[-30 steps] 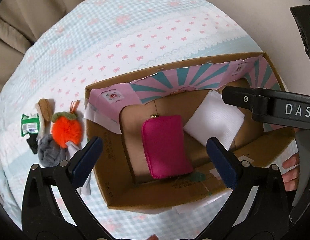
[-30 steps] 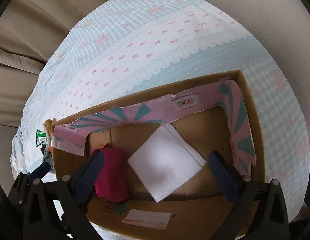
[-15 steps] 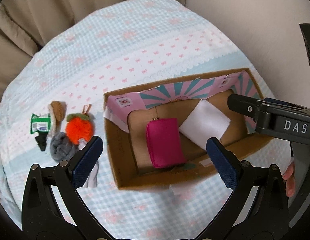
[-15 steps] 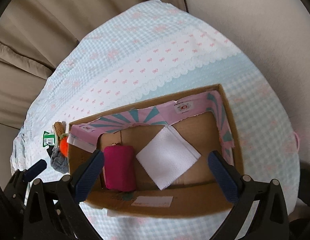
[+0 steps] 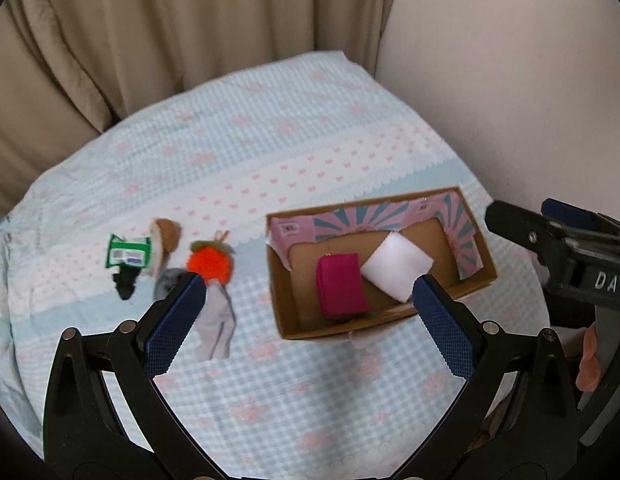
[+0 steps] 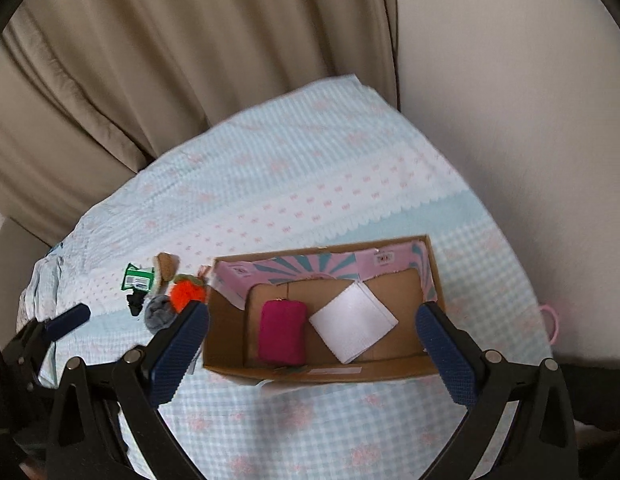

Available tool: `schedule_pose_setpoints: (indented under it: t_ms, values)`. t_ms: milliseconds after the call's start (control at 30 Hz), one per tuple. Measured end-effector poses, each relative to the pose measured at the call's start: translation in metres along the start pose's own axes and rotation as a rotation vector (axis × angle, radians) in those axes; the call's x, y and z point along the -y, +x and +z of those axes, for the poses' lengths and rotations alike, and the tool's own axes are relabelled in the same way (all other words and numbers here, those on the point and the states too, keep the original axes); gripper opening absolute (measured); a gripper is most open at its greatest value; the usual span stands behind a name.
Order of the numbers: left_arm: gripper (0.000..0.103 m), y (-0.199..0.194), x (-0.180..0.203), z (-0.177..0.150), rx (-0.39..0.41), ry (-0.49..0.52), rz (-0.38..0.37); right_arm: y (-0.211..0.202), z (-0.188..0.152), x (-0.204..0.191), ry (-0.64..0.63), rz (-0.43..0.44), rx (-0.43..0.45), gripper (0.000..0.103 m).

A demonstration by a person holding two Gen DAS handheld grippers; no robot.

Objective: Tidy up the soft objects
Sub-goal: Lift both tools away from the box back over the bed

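A cardboard box [image 5: 284,312] [image 6: 224,344] with a pink and teal lining sits on the checked cloth. Inside lie a magenta pouch [image 5: 340,286] [image 6: 281,332] and a white folded cloth [image 5: 396,266] [image 6: 352,322]. Left of the box lie an orange plush [image 5: 210,266] [image 6: 184,292], a grey sock [image 5: 216,320], a grey ball [image 6: 158,310], a green packet [image 5: 128,254] [image 6: 139,278] and a brown piece [image 5: 166,236]. My left gripper [image 5: 310,312] is open and empty, high above the cloth. My right gripper [image 6: 312,338] is open and empty above the box.
Beige curtains [image 5: 150,32] hang behind the table and a pale wall [image 5: 510,80] stands at the right. The cloth's far edge [image 6: 270,108] lies by the curtain. A pink loop [image 6: 552,322] lies at the right edge.
Both grippers have risen and pulled back from the box, so the box looks smaller and the curtains and wall come into view. The objects have not moved.
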State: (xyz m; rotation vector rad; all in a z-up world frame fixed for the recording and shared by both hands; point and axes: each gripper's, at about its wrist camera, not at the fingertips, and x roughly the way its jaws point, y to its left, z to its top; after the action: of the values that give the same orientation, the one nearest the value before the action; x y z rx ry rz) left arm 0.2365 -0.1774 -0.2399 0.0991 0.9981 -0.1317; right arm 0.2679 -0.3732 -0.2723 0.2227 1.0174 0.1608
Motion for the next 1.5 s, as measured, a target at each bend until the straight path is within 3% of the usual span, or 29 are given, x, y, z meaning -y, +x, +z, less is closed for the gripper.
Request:
schedule_pose_setpoints:
  t_ms: [267, 500, 800, 1167, 1500]
  values:
    - [0.103, -0.070, -0.043, -0.017, 0.108, -0.037, 0.011, -0.065, -0.018, -0.052, -0.073, -0.038, 0.134, 0.103]
    - [0.103, -0.125, -0.108, -0.049, 0.172, -0.069, 0.030, -0.107, -0.044, -0.110, -0.100, -0.057, 0.241, 0.103]
    - [0.103, -0.167, -0.211, -0.084, 0.197, -0.094, 0.038, -0.114, -0.077, -0.196, -0.089, -0.038, 0.276, 0.103]
    - [0.103, -0.147, -0.317, -0.102, 0.172, -0.088, 0.008, -0.075, -0.106, -0.285, -0.071, -0.059, 0.268, 0.103]
    - [0.103, -0.077, -0.390, -0.091, 0.129, -0.072, -0.039, -0.009, -0.103, -0.339, -0.042, -0.060, 0.236, 0.103]
